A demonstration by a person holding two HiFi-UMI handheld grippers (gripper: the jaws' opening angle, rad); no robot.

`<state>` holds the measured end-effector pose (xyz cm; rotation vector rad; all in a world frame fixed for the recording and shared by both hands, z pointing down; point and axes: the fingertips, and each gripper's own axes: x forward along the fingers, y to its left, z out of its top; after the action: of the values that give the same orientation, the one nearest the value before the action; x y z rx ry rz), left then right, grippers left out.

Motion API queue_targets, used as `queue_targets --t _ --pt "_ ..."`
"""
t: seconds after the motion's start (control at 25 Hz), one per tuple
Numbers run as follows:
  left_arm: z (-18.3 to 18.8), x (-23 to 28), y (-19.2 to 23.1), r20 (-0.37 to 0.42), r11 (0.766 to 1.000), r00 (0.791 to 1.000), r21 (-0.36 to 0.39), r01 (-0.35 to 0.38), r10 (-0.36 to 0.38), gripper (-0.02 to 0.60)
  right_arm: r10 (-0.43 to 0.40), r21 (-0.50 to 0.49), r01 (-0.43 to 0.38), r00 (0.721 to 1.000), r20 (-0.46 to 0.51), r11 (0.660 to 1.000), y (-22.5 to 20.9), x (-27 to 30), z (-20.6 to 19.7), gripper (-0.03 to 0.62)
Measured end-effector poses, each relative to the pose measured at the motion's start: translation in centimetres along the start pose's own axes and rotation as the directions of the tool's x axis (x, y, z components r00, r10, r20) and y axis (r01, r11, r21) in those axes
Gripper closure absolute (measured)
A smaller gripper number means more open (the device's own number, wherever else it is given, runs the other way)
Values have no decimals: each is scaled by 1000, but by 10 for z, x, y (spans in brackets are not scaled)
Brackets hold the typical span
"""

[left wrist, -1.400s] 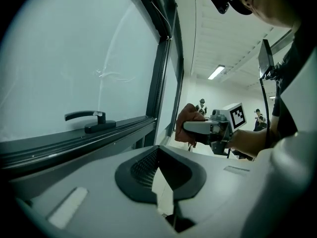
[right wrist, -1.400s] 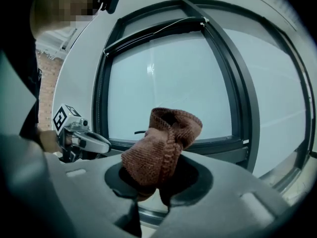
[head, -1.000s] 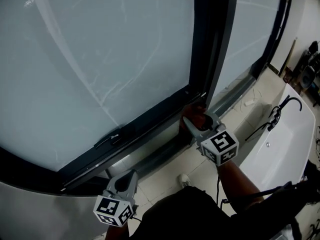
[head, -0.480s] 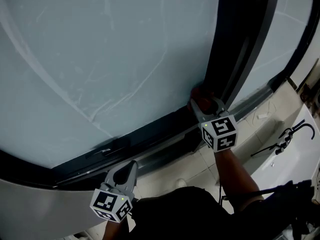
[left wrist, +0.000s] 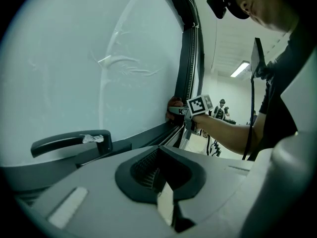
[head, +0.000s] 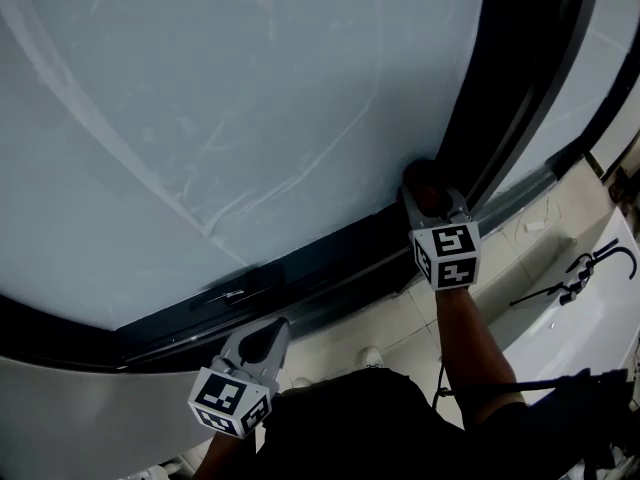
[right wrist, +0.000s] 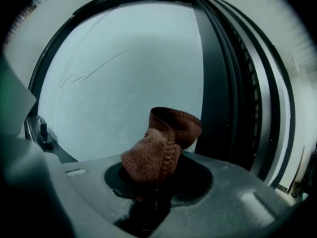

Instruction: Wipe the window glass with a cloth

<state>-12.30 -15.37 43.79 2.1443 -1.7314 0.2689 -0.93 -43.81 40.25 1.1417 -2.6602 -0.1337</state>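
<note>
The window glass point(head: 230, 98) fills most of the head view, pale and streaked, and it also shows in the right gripper view point(right wrist: 124, 78). My right gripper point(head: 426, 196) is shut on a red-brown knitted cloth point(head: 420, 178), which bulges out of the jaws point(right wrist: 159, 148). The cloth is pressed at the pane's lower right corner, beside the dark upright frame point(head: 500, 118). My left gripper point(head: 266, 336) hangs low below the sill, away from the glass, jaws together on nothing point(left wrist: 159, 175). From the left gripper view I see the right gripper point(left wrist: 184, 112) at the pane's corner.
A dark window handle point(head: 225, 295) sits on the bottom frame point(left wrist: 69, 143). A white tub with a black tap point(head: 595, 268) stands at the right on the tiled floor point(head: 400, 318). A second pane point(head: 610, 58) lies beyond the frame. People stand far off point(left wrist: 220, 108).
My right gripper has carried the cloth up from the sill by the frame onto the lower right corner of the glass. The left gripper has stayed low.
</note>
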Motion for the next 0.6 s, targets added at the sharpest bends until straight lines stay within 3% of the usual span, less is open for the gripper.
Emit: queue_targets --t 0.28,0.6 --pt "-5 -15 12 2 998 999 24 52 -52 565 -34 39 34 999 14 999 18 0 6 496" --pt "-13 -31 25 11 999 999 -9 51 -51 565 -19 28 19 1000 13 999 49 -5 12 496"
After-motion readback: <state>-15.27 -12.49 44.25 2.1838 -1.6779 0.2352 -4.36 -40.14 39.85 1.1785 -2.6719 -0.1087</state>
